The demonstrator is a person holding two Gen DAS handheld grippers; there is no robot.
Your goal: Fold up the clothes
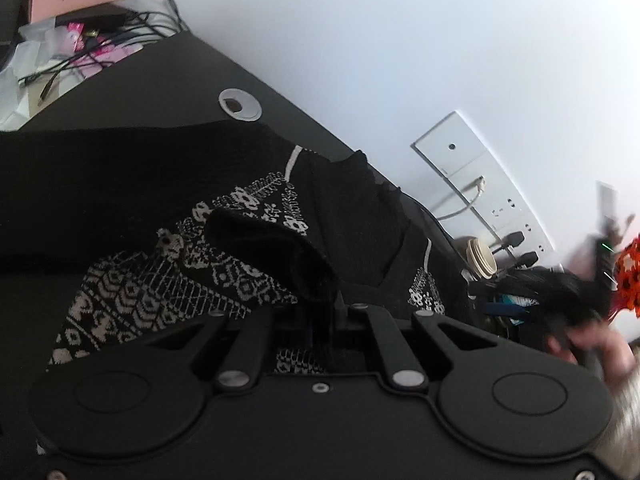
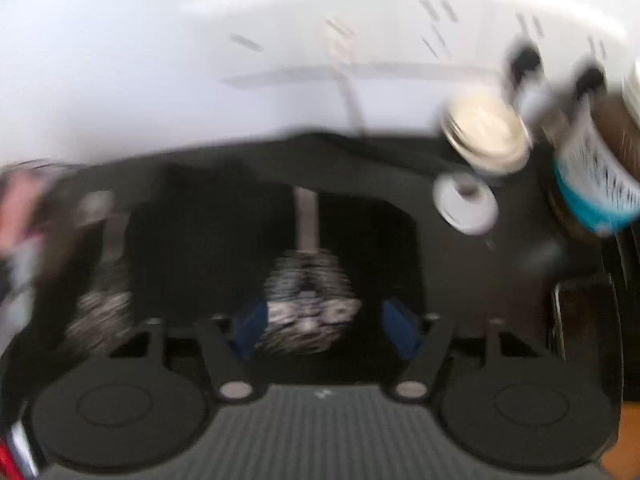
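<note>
Nearest in the left view, the left gripper [image 1: 320, 312] is pressed together, pinching a black fold of the sweater [image 1: 168, 280], probably to carry that flap over. The sweater lies spread on the dark table [image 1: 168, 80]. The right gripper [image 2: 320, 320] stands spread over patterned knit, gripping nothing I can see; blur hides contact. Farther off, a jar [image 2: 596, 184] stands by the wall; contents unclear.
</note>
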